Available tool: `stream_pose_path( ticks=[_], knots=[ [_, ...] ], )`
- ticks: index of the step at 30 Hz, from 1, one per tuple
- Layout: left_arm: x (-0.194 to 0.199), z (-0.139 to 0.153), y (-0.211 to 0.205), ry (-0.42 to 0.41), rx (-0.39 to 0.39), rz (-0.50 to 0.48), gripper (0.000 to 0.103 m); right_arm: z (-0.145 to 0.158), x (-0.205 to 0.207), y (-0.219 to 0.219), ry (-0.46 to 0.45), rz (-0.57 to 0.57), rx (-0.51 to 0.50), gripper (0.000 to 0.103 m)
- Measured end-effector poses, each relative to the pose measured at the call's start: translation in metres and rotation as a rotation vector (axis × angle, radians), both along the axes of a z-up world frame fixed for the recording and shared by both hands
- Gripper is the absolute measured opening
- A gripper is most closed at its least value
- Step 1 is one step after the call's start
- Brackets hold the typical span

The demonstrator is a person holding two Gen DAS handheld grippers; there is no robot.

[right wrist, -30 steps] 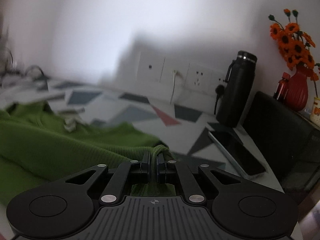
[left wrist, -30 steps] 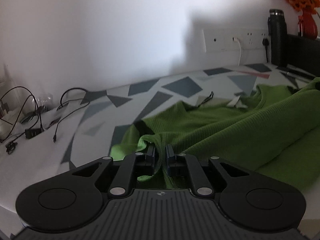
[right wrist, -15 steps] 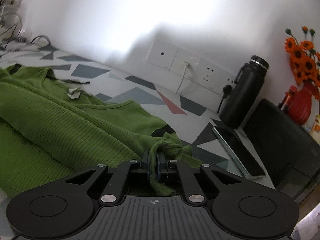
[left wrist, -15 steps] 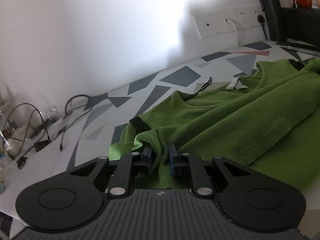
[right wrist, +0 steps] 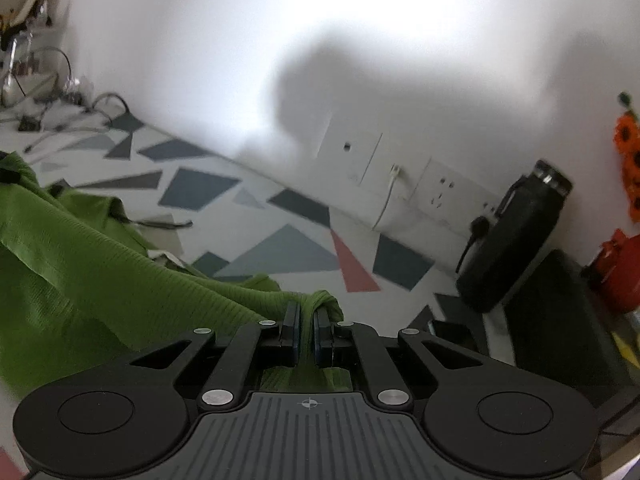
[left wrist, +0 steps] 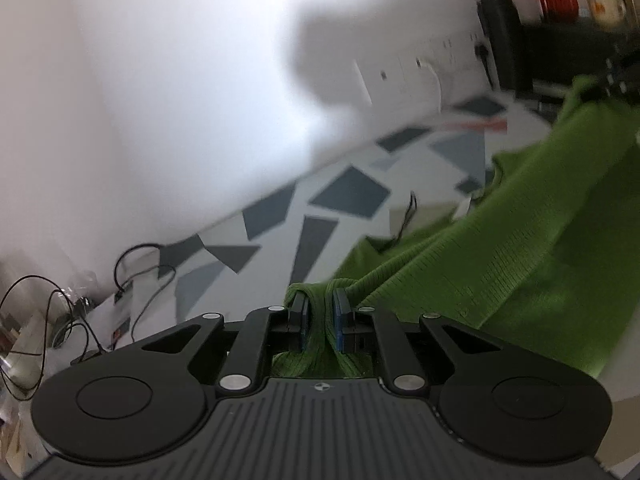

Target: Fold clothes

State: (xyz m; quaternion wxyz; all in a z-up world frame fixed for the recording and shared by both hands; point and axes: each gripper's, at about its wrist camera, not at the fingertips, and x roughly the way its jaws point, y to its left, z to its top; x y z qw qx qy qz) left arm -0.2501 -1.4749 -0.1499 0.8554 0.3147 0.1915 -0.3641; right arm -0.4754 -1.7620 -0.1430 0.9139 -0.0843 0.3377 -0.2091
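A green ribbed knit top (left wrist: 532, 248) hangs stretched between my two grippers above the patterned table. My left gripper (left wrist: 321, 312) is shut on a bunched corner of the green top, which spreads up and to the right. In the right wrist view the same green top (right wrist: 68, 264) drapes to the left, and my right gripper (right wrist: 306, 320) is shut on its other bunched corner. The right gripper (left wrist: 618, 80) also shows at the far right of the left wrist view, holding the cloth's high end.
The table (right wrist: 288, 248) has a white top with grey, blue and red triangles. A black flask (right wrist: 516, 236), wall sockets (right wrist: 400, 176), a red vase (right wrist: 620, 272) and a dark box (right wrist: 560, 328) stand at the right. Loose cables (left wrist: 60, 312) lie at the left.
Both grippers have risen and lifted the green top off the table; it lay mostly flat before and now hangs taut between them. Both stay shut on the cloth.
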Motion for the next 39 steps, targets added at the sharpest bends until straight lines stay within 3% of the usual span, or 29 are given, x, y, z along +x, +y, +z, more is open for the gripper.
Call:
stream_pose_path(
  ticks=[4,8,9,10,11,12,13,14,15,18,20,23,24,25,28,32,35,39],
  knots=[
    [0.014,-0.030,-0.014,0.016,0.030,-0.002,0.013,-0.038,0.026,-0.019,0.091,-0.030,0.016,0.005],
    [0.024,-0.048,-0.013,0.033,-0.027,0.032,0.022,-0.063,0.031,-0.026,0.115,-0.030,0.029,0.007],
    [0.025,-0.049,-0.011,0.040,-0.044,0.027,0.033,-0.064,0.030,-0.025,0.110,-0.025,0.025,0.010],
    [0.025,-0.049,-0.008,0.040,-0.052,0.026,0.052,-0.064,0.028,-0.023,0.109,-0.018,0.020,0.013],
    [0.026,-0.050,-0.005,0.041,-0.061,0.026,0.063,-0.063,0.026,-0.020,0.110,-0.010,0.007,0.022],
    [0.027,-0.045,0.001,0.046,-0.079,0.045,0.085,-0.061,0.023,-0.017,0.112,-0.001,-0.012,0.042],
    [0.028,-0.040,0.006,0.052,-0.098,0.064,0.094,-0.055,0.019,-0.012,0.105,0.014,-0.052,0.054],
    [0.029,-0.036,0.012,0.057,-0.116,0.084,0.094,-0.045,0.012,-0.006,0.070,0.035,-0.092,0.070],
    [0.030,-0.024,0.023,0.086,-0.168,0.084,0.094,-0.035,0.001,-0.002,0.020,0.062,-0.108,0.076],
    [0.026,0.013,0.058,0.161,-0.336,0.102,0.095,-0.008,-0.024,0.009,-0.068,0.113,-0.046,0.076],
    [0.019,0.029,0.071,0.207,-0.379,0.072,0.095,-0.002,-0.034,0.018,-0.087,0.157,0.026,0.076],
    [-0.003,0.027,0.065,0.240,-0.320,-0.045,0.089,-0.011,-0.033,0.036,-0.047,0.257,0.119,0.076],
    [-0.011,0.020,0.057,0.258,-0.283,-0.087,0.081,-0.017,-0.030,0.041,-0.021,0.283,0.142,0.076],
    [-0.016,0.012,0.048,0.289,-0.243,-0.122,0.075,-0.023,-0.026,0.046,0.004,0.297,0.153,0.074],
    [-0.023,-0.011,0.022,0.377,-0.150,-0.188,0.072,-0.038,-0.012,0.048,0.059,0.271,0.178,0.072],
    [-0.020,-0.034,-0.005,0.363,-0.031,-0.165,0.073,-0.049,0.000,0.042,0.123,0.230,0.246,0.071],
    [-0.011,-0.039,-0.014,0.334,-0.017,-0.151,0.080,-0.056,0.007,0.036,0.129,0.211,0.258,0.071],
    [-0.002,-0.039,-0.019,0.356,-0.022,-0.139,0.081,-0.053,0.017,0.022,0.126,0.184,0.329,0.071]
  ],
)
